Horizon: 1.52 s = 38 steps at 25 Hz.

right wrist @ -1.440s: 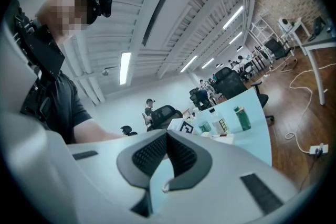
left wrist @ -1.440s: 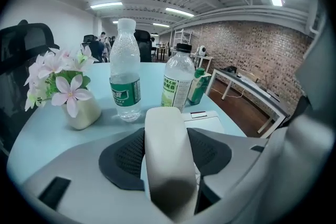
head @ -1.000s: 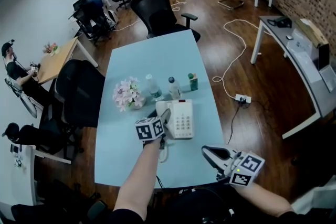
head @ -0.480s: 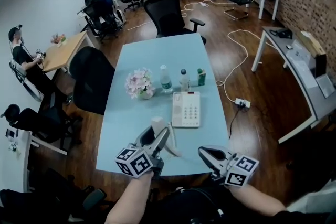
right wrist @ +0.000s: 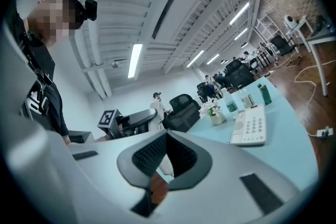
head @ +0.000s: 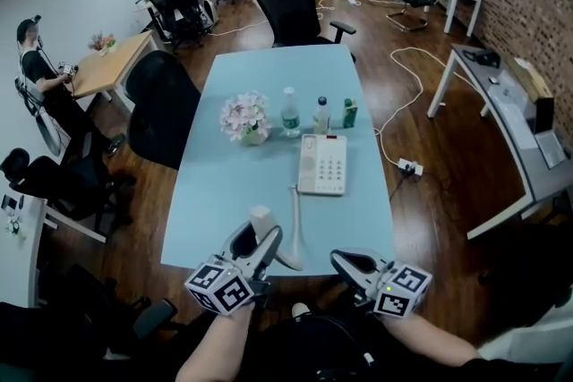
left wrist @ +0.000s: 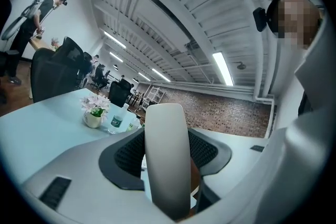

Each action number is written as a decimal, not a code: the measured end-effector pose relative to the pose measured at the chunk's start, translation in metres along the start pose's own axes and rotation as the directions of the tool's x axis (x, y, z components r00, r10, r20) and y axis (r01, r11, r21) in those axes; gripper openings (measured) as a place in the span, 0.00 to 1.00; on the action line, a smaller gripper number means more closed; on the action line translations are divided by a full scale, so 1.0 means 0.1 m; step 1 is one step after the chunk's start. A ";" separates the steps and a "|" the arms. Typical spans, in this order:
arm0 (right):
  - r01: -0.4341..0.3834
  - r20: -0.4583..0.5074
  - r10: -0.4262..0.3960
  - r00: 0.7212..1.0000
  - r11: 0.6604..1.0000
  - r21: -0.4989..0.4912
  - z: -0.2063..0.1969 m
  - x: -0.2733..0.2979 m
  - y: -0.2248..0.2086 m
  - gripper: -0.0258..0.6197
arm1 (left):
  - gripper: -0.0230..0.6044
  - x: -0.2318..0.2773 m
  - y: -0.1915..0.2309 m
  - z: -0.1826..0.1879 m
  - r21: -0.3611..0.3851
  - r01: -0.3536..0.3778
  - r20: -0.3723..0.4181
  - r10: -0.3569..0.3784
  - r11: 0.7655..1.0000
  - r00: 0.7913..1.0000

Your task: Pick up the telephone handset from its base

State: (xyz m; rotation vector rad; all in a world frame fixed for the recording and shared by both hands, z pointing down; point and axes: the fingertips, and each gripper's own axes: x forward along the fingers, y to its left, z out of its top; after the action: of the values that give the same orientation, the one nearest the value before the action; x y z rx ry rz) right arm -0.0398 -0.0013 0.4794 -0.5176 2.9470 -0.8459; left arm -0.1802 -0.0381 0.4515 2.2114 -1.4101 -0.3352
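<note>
The white telephone base (head: 322,164) with its keypad lies in the middle of the light blue table (head: 224,192). The white handset (head: 269,233) is off the base, near the table's front edge. My left gripper (head: 257,243) is shut on it, and its cord (head: 294,208) runs back toward the base. In the left gripper view the handset (left wrist: 167,160) stands upright between the dark pads (left wrist: 126,157). My right gripper (head: 346,264) is shut and holds nothing, just right of the handset. In the right gripper view the base (right wrist: 251,126) lies ahead to the right.
A pot of pink flowers (head: 246,119), two bottles (head: 289,113) and a small green carton (head: 350,114) stand behind the phone. Black office chairs (head: 161,107) flank the table's left and far sides. A grey desk (head: 510,116) stands at the right. People sit in the background.
My left gripper lifted the handset off the base and drew it back to the table's front edge. The right gripper has hardly moved.
</note>
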 end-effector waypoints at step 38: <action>0.011 -0.013 -0.013 1.000 0.994 -0.108 -0.02 -0.07 0.23 0.06 | 0.42 -0.06 -0.13 0.11 0.052 0.003 0.004 -0.003 0.999 1.000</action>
State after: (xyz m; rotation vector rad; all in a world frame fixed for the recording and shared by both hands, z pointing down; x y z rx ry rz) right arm -0.0405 0.0202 0.4687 -0.5371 3.0181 -0.6974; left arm -0.1775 -0.0310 0.4354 2.2558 -1.4336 -0.3070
